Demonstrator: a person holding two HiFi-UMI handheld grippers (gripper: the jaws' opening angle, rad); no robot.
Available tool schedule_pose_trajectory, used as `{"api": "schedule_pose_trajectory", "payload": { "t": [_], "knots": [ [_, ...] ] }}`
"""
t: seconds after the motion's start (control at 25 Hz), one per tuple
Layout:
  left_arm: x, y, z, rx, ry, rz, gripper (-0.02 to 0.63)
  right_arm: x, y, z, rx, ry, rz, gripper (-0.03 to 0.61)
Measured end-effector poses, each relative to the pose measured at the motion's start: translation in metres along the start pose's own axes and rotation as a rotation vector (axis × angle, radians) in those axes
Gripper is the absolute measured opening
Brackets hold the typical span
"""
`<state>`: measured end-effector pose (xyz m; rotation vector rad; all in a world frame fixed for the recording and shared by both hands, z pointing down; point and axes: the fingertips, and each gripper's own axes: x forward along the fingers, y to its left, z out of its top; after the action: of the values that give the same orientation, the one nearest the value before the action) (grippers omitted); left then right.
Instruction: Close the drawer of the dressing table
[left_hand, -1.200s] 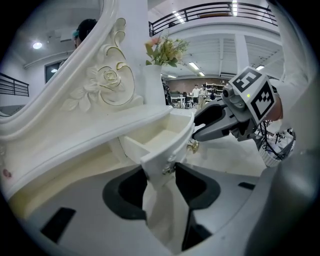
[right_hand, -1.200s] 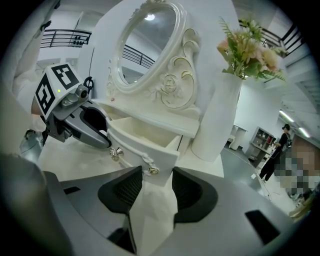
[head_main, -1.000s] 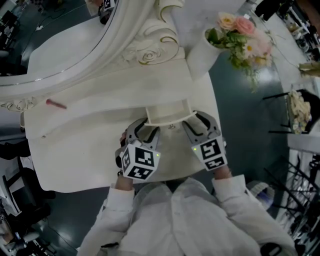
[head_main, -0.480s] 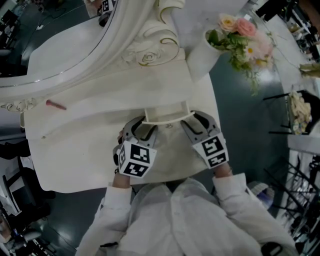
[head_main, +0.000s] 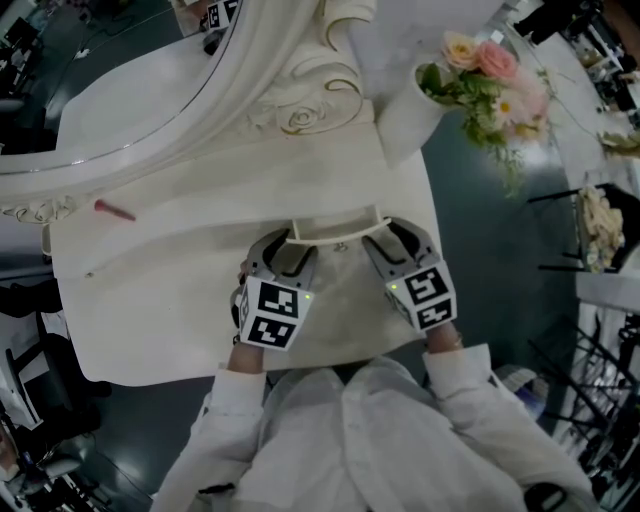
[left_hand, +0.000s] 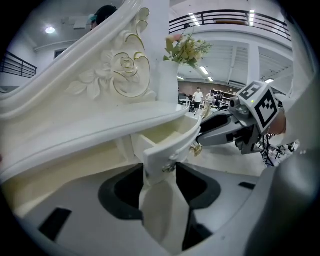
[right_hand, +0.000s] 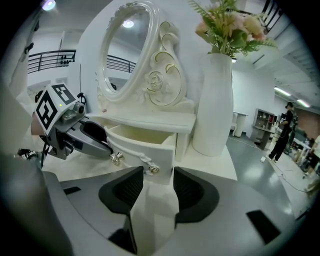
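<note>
The cream dressing table has a small drawer standing slightly out of its front, under the carved mirror frame. My left gripper is open against the drawer's left front corner, which sits at the mouth of its jaws. My right gripper is open too; its jaws have just been closing a little, with the drawer's right front corner and a small metal knob at the gap between them, not pinched. A second knob shows mid-front. The drawer looks empty inside.
A tall white vase of flowers stands on the table's right back corner, close to my right gripper. A red stick-like item lies at the table's left. Dark chair frames stand on the floor at left, and a rack at right.
The drawer front has slid in toward the table, and both grippers have followed it slightly. Both marker cubes have rolled a little.
</note>
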<state>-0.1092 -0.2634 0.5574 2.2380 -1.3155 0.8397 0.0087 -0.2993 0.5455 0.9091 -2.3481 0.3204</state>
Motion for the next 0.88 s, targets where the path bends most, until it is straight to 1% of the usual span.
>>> {"api": "schedule_pose_trajectory", "payload": {
  "t": [0.32,0.44,0.56,0.72,0.88],
  "knots": [
    [0.003,0.007,0.002,-0.034,0.000,0.026,0.189,0.006,-0.004,0.004,0.008,0.006,-0.009,0.173],
    [0.005,0.010,0.006,-0.033,-0.016,0.039,0.190,0.009,-0.006,0.005,0.016,0.007,-0.015,0.175],
    [0.006,0.012,0.006,-0.036,-0.006,0.042,0.190,0.011,-0.009,0.003,0.012,0.010,-0.020,0.173],
    [0.010,0.016,0.010,-0.035,-0.015,0.051,0.190,0.016,-0.010,0.010,0.029,-0.008,-0.022,0.173],
    [0.012,0.020,0.013,-0.039,-0.029,0.060,0.190,0.019,-0.018,0.003,0.011,0.012,-0.034,0.173]
  ]
}}
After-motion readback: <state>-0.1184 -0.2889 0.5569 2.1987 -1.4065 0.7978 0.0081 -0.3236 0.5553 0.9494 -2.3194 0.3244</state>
